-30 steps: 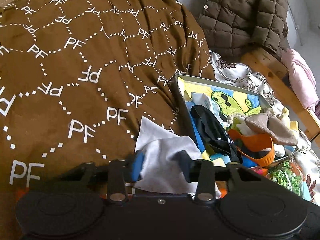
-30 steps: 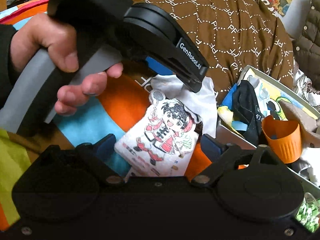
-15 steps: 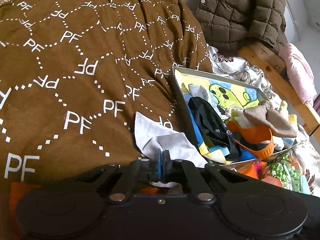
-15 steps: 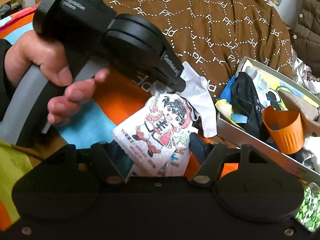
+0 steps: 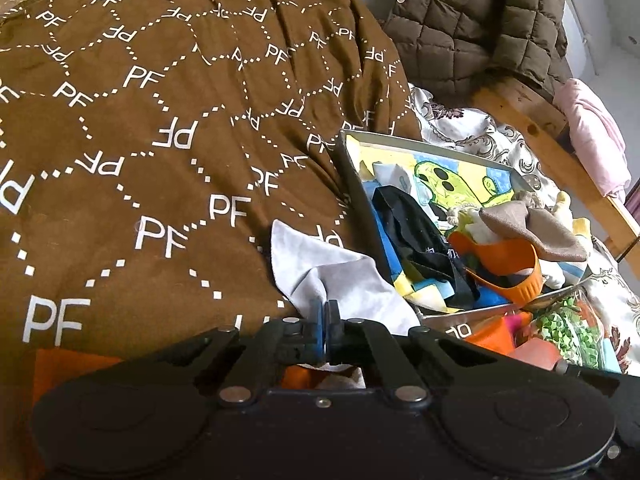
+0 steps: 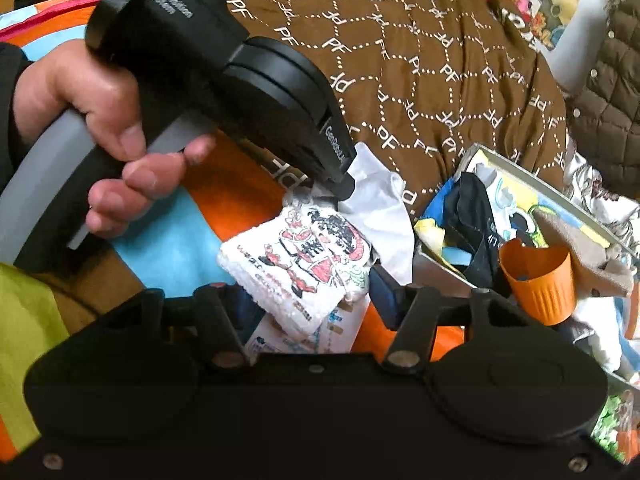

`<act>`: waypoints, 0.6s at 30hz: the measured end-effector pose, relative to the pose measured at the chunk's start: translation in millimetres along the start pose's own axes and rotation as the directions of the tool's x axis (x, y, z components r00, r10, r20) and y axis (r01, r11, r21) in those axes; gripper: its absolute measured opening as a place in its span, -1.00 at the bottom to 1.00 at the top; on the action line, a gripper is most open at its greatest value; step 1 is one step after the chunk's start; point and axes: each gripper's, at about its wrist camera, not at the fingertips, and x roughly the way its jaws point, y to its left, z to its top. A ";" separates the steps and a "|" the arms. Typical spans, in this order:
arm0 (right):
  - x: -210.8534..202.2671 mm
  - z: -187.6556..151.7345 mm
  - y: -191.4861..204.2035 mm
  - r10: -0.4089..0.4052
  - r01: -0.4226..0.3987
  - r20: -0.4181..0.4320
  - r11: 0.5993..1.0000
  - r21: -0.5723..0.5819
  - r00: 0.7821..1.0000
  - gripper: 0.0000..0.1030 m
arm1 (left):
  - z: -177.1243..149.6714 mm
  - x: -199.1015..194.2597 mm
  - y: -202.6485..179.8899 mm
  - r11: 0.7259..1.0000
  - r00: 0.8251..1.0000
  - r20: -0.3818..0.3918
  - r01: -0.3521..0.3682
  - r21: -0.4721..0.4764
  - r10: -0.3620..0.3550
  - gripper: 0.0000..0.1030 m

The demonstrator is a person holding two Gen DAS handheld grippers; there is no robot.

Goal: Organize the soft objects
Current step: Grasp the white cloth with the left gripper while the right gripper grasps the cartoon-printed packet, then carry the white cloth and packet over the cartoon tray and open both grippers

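Note:
My left gripper (image 5: 325,312) is shut on the near edge of a white cloth (image 5: 336,276) that lies on the brown PF-patterned blanket (image 5: 160,140). In the right wrist view the same gripper (image 6: 340,188) pinches the white cloth (image 6: 380,204) just above a white cartoon-printed pouch (image 6: 308,256). My right gripper (image 6: 304,296) has its jaws closed in on the sides of this pouch, which is bent between them. A grey tray (image 5: 352,168) to the right holds a black garment (image 5: 416,232), an orange cup (image 5: 508,268) and a beige cloth (image 5: 532,228).
A brown quilted jacket (image 5: 472,20) hangs on the wooden bed frame (image 5: 552,148) at the back right, with a pink cloth (image 5: 596,136) beside it. Orange and blue bedding (image 6: 168,240) lies under the pouch. A bag with green print (image 5: 568,328) sits in front of the tray.
My left gripper closed on the white cloth and pulled its edge up. My right gripper closed in around the cartoon pouch, which has folded and tilted.

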 end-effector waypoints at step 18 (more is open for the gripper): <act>-33.3 -7.2 19.1 -0.011 0.018 0.062 0.994 -0.109 0.998 -0.84 | -1.7 -13.6 -8.1 0.999 0.999 -0.007 -0.040 0.026 0.041 -1.00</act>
